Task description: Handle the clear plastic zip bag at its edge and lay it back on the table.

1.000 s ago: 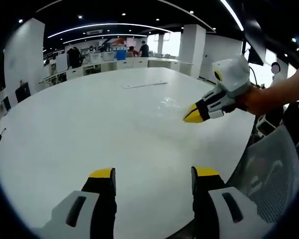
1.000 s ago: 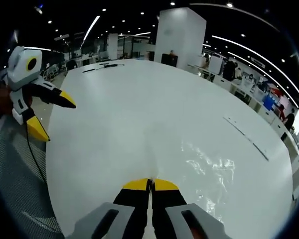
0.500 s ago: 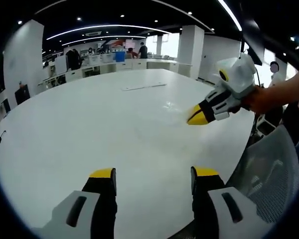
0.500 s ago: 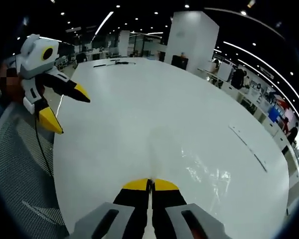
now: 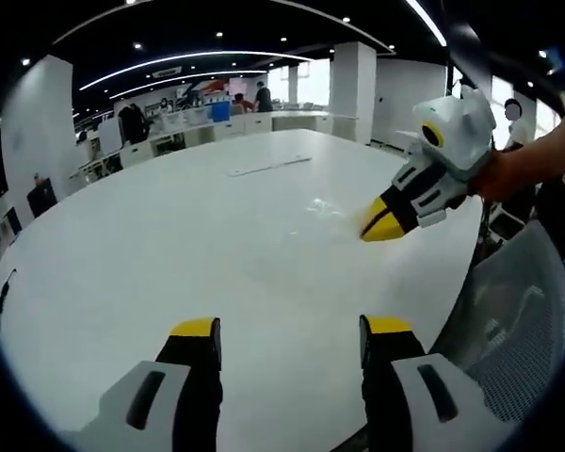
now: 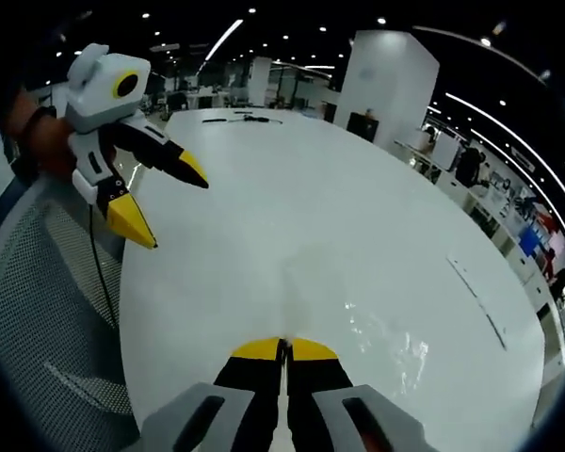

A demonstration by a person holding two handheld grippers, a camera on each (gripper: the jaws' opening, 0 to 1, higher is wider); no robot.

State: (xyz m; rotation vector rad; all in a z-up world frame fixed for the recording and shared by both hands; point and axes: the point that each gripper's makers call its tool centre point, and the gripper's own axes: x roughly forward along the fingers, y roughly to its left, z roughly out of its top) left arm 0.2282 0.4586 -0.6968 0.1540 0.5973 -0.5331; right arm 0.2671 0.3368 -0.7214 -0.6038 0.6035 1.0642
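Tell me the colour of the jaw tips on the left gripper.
Yellow tips on black jaws of the left gripper, shown best in the left gripper view.

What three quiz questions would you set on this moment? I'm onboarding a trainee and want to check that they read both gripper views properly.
1. True or false: the left gripper has its fingers closed on the clear zip bag.
2. Multiple choice: what stands beside the edge of the white table? A) a mesh chair B) a red toolbox C) a sink
3. Fill in: the right gripper has its fingers ___ at the bag's edge.

Key: 1 false, its fingers stand apart and hold nothing; 2 A; 3 shut.
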